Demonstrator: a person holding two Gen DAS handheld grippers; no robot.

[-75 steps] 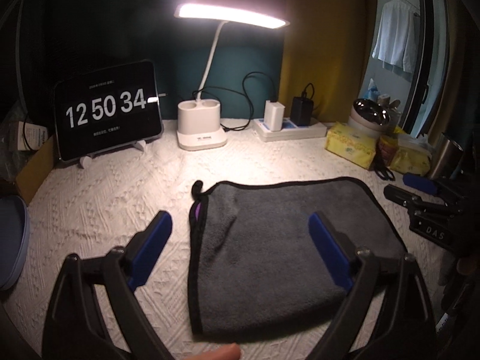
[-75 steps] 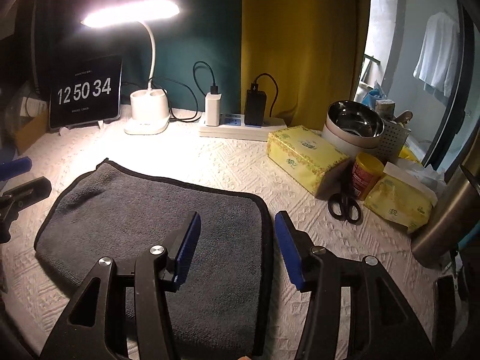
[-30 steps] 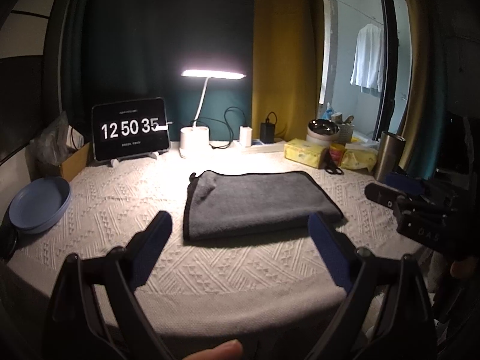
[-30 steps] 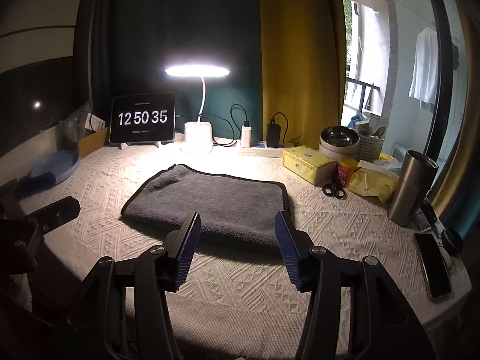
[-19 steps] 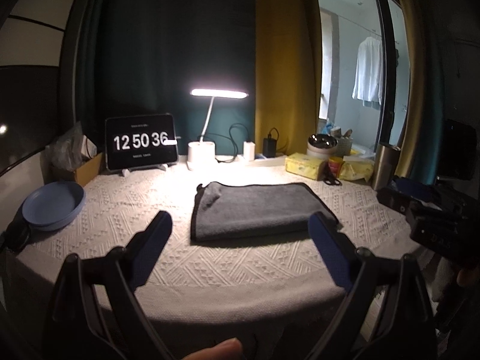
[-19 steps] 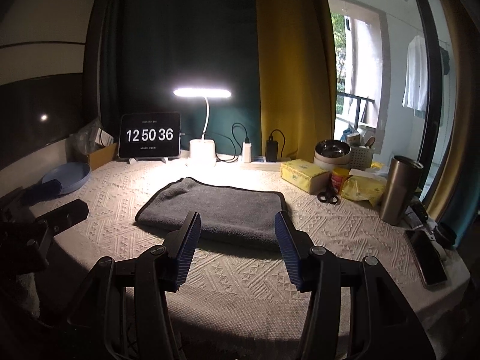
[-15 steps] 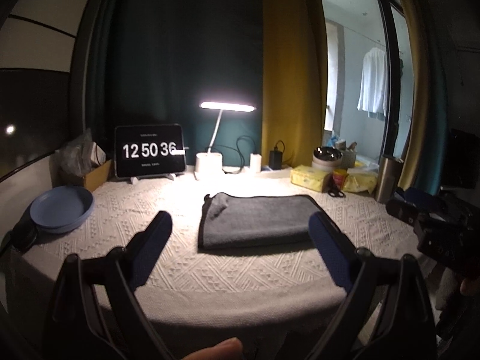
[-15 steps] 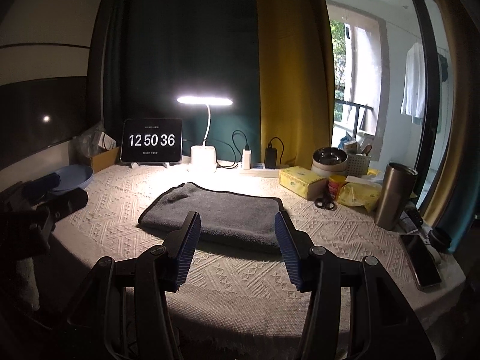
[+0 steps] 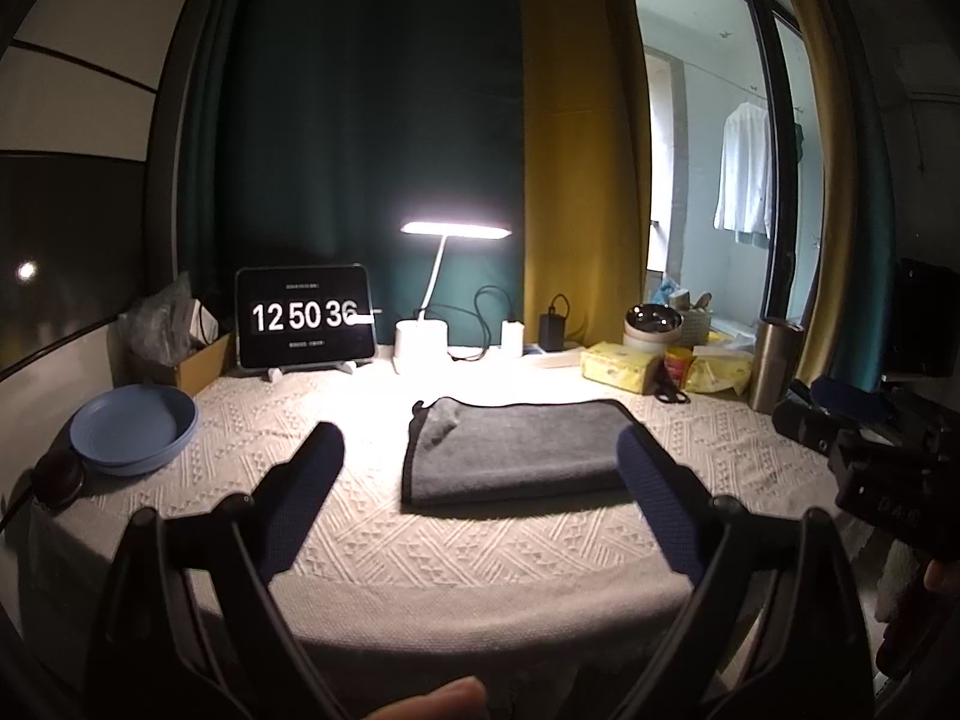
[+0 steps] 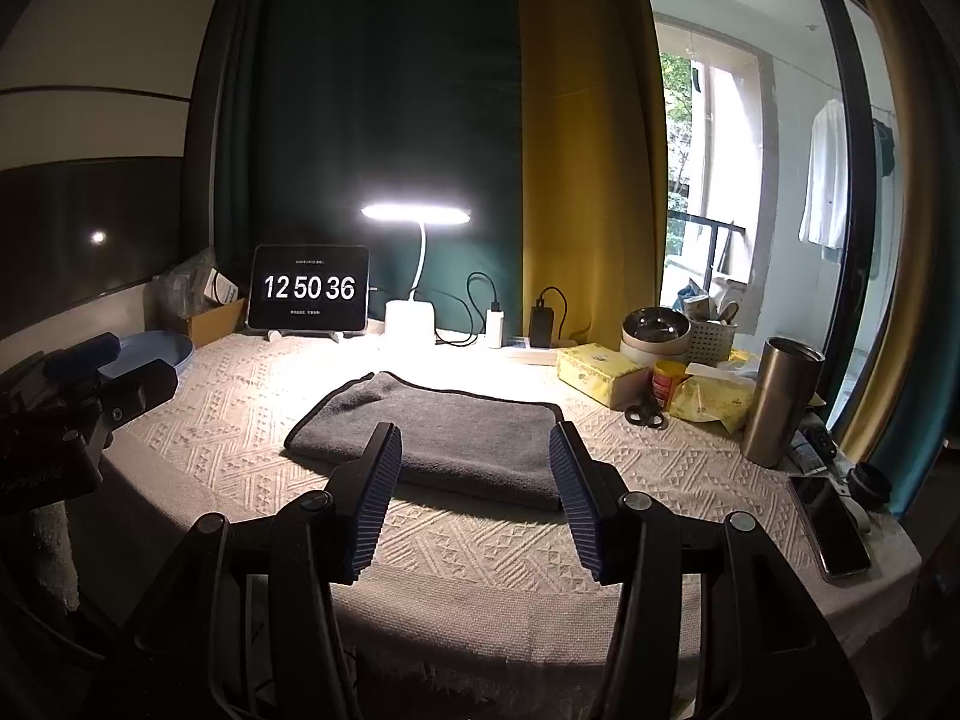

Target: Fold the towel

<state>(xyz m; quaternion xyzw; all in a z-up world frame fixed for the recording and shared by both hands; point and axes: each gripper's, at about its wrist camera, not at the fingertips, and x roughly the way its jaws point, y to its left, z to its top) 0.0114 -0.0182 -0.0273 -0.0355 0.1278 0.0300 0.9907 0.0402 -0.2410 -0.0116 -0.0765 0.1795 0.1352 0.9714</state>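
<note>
Lamplight from the desk lamp (image 9: 455, 229) fell across the tabletop (image 9: 480, 546), where the folded grey towel (image 9: 516, 447) lay flat at the middle, in front of the clock tablet (image 9: 304, 317). You held your left tool (image 9: 480, 468) spread wide and empty, back from the tabletop's near edge. Your right tool (image 10: 474, 480) was likewise parted, gripping nothing, well apart from the towel.

A white-clothed table (image 9: 420, 534) carries a folded grey towel (image 9: 516, 450), lamp (image 9: 423, 342) and blue plate (image 9: 129, 429).
</note>
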